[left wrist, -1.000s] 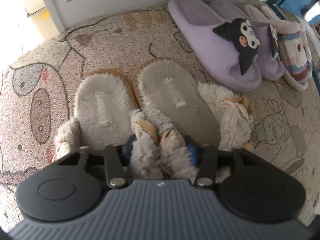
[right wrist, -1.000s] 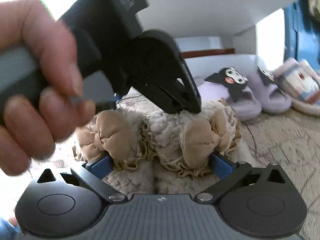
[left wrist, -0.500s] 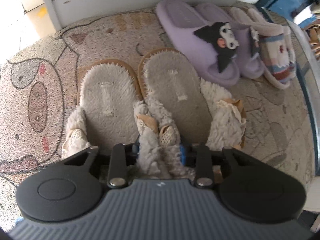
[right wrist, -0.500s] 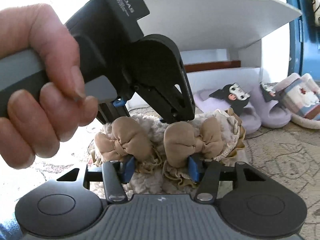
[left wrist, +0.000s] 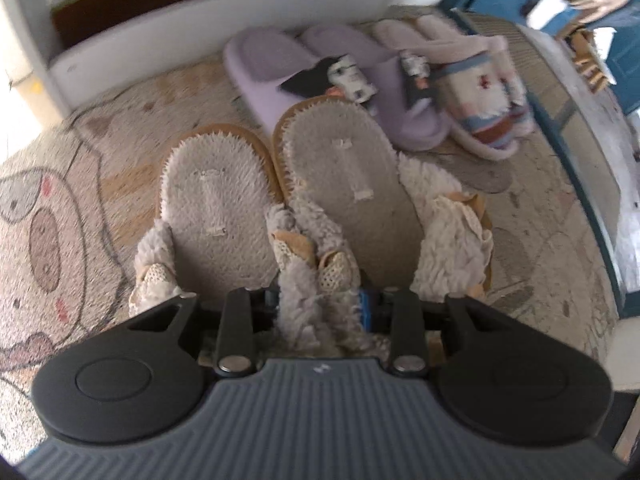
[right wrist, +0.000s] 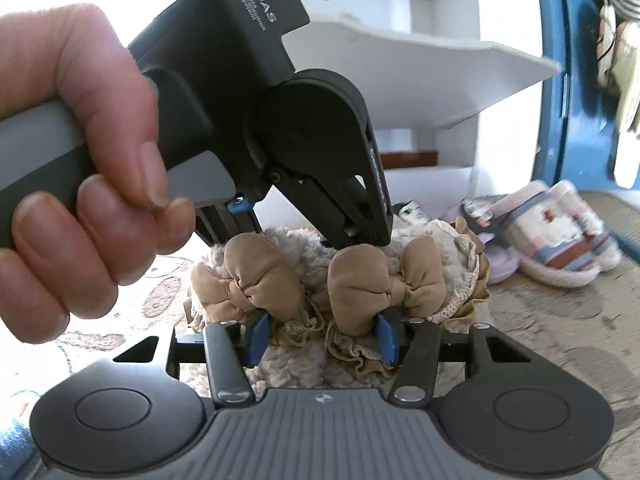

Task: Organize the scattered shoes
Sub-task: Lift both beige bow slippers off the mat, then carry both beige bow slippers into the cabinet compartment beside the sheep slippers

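A pair of fluffy cream slippers with tan bows hangs side by side, toes toward my right gripper, just above the rug with a shadow under it. My left gripper comes from above and is shut on the two inner fleece straps, bunched together. It also shows in the right wrist view as a black left gripper held by a hand. My right gripper is shut on the toe ends, its blue pads pressing below the bows.
A patterned rug lies underneath. Purple slippers with a black-and-white character and striped plush slippers sit in a row at the back. Behind them stands a white shoe rack, with a blue door frame to the right.
The right jaws closed in from wide onto the slipper toes. Both grippers then rose with the pair, and the rug and the other slippers dropped farther away.
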Motion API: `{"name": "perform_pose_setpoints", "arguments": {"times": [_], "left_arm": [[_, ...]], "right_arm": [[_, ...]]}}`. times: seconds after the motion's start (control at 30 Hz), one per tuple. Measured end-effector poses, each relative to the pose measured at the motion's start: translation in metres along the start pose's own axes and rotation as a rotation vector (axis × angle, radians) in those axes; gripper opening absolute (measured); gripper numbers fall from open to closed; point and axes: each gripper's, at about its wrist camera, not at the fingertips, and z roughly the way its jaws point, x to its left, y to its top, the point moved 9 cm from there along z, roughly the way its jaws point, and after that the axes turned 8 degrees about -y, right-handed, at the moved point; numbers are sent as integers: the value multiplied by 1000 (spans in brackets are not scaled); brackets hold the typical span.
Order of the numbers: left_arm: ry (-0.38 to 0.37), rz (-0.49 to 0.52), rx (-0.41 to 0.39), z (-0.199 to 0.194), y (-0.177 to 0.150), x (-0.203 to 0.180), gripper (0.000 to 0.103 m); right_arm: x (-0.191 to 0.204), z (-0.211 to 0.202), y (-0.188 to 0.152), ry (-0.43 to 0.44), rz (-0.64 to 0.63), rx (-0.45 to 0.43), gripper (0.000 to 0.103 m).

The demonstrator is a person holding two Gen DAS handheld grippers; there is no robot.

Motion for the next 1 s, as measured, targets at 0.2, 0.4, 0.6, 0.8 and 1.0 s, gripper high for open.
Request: {"name": "perform_pose_setpoints", "arguments": {"times": [0.2, 0.4, 0.6, 0.8, 1.0], "left_arm": [[-44, 57, -32, -6, 5, -33, 30], [-78, 92, -56, -11, 7, -58, 30], [-103, 130, -80, -19, 17, -82, 30], [-145, 184, -116, -39, 35, -119, 30], [-185, 226, -159, -67, 57, -155, 30]], "right_arm": [[-25, -15, 13, -72, -14, -38, 55], [-42, -27, 23, -120, -28, -64, 55], [-60, -35, 39, -161, -35, -94, 55], [-85, -55, 66, -213, -44, -152, 55], [-102, -77, 99, -250, -66, -224, 55]]}}
